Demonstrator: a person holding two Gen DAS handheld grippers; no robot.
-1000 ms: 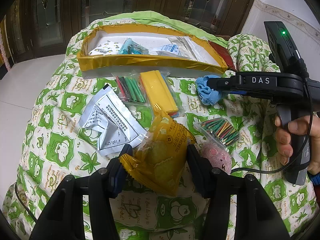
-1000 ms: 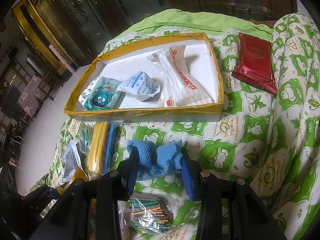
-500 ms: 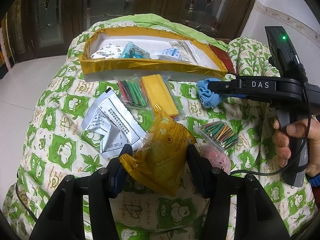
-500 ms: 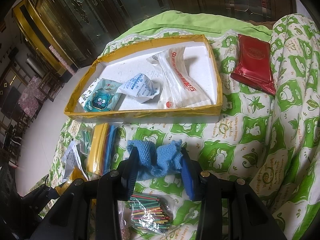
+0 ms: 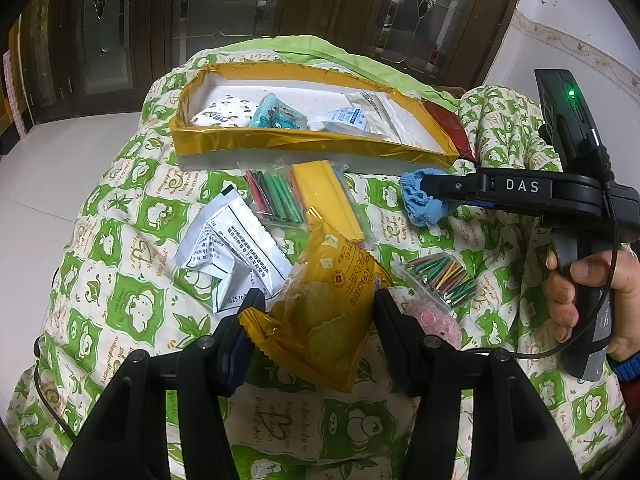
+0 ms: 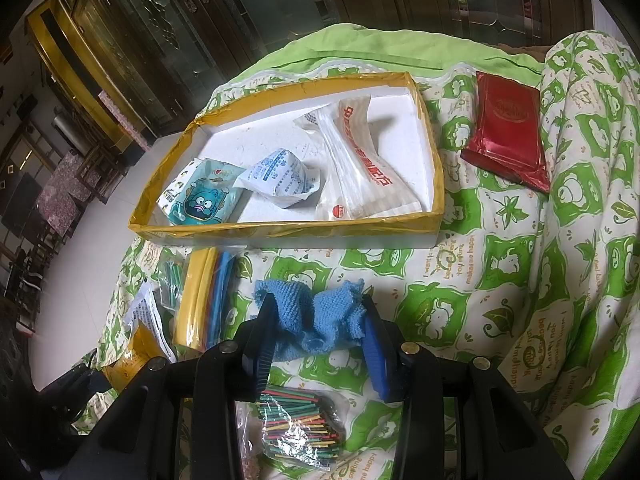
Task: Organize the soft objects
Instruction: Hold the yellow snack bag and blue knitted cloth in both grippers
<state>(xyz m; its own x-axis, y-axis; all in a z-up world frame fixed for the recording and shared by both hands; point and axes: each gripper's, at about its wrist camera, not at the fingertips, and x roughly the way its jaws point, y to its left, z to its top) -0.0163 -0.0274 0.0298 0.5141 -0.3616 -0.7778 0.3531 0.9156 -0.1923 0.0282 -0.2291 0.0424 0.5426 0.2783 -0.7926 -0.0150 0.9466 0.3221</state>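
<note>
Left gripper point(image 5: 316, 320): clenched on yellow cracker packet point(image 5: 324, 312), pads pressing both sides; packet crumpled, lifted at an angle over the quilt point(image 5: 120, 264). Right gripper point(image 6: 318, 334): clenched on blue knit cloth point(image 6: 316, 320), cloth bunched betw. the two fingers, raised above the quilt in front of the tray's near wall. Same cloth seen in left wrist view at the tip of the right gripper, just past the tray's near right corner. Person's right hand point(image 5: 588, 292) wraps the gripper handle.

Below right gripper: clear bag of coloured sticks point(image 6: 300, 428) lying on quilt. Pink fuzzy item point(image 5: 432, 320) beside it, partly hidden by left gripper finger; type cannot be told. Silver-white printed sachet point(image 5: 232, 248) lies left of cracker packet, touching it. Further out, near tray's front wall: bag of red/green tubes point(image 5: 272, 196) and yellow strip pack point(image 5: 328, 200), side by side.

Tray point(image 6: 288, 226), yellow-taped rim, white floor, sits at far side of quilt. Contents, left to right: teal cartoon packet point(image 6: 200, 200), small white-blue sachet point(image 6: 280, 180), long white pack w. red print point(image 6: 368, 176). A further white patterned packet point(image 5: 220, 116) in tray's left end. Red foil pouch point(image 6: 508, 128) lies on quilt outside the tray's right wall, apart from it.
</note>
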